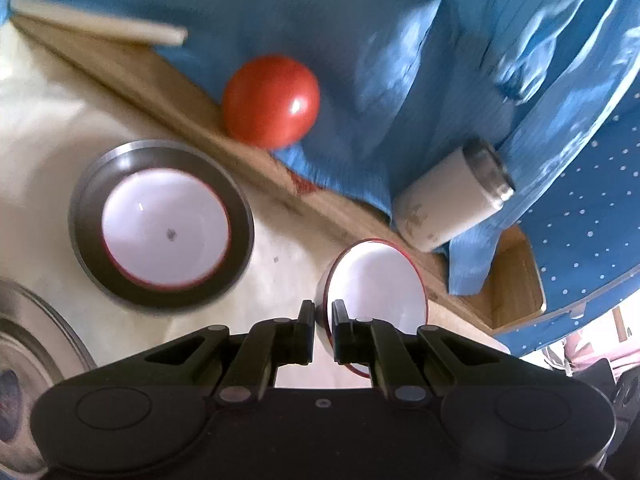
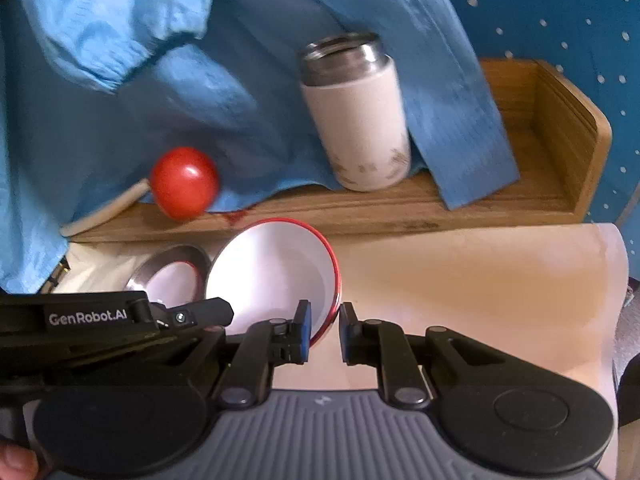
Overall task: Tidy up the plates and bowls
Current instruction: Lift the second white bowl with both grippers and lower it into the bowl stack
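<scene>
Left claw (image 1: 323, 316): we saw it clamping the tilted bowl (image 1: 380, 280) rim.
Right claw (image 2: 325, 320): we saw it gripping that rim too.
Left view only: steel plate (image 1: 36, 340).
Room: bare surface (image 2: 480, 280) rightward.

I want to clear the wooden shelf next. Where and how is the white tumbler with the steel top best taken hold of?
Grip the white tumbler with the steel top across its straight white body, below the steel band. It stands upright with blue cloth draped against its right and behind, so probably come from the front, over the wooden shelf edge, pads on either side.
</scene>
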A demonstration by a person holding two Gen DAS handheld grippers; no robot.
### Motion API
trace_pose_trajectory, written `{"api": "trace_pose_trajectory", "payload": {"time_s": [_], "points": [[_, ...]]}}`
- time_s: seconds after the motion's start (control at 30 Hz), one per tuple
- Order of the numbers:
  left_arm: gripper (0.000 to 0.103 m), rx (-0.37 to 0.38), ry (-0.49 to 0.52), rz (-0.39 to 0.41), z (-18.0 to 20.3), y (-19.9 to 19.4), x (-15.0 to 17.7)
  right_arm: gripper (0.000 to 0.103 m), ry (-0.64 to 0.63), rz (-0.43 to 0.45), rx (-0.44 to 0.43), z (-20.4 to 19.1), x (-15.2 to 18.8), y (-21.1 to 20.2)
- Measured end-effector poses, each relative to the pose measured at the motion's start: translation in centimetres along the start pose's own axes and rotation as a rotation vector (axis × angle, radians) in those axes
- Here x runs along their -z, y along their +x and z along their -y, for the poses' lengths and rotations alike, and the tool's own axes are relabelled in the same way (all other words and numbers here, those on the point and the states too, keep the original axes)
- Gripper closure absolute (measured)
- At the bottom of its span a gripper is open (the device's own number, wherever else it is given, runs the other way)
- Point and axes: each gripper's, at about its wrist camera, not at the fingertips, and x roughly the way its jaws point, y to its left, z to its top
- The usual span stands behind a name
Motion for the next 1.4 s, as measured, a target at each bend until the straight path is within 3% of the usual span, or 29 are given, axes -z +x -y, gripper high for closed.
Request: {"api": "trace_pose_trajectory", "payload": {"time_s": [0.17, 0.67, 0.93, 1.4], "points": [[0.095, -0.019, 0.026, 0.043, -1.1, -2.0, -1.2, 0.087, -0.013, 0.016, -0.035, -2.3, -0.6, 0.1], [0.095, -0.103, -0.029, 0.071, -6.5, -4.3, -4.7, 0.087, -0.089, -0.02, -0.105, -9.2, -1.5, 3.3], [0.095, -0.145, -0.054, 0.031, -9.2, -4.0, -5.8, 0.087, -0.119, -0.061, -0.101, -11.6, -1.1, 4.7], [0.095, -0.127, -0.042, -0.045, -10.7, -2.4, -6.2, 0.087, -0.104, -0.117, -0.032, -12.1, -0.4, 5.8]]}}
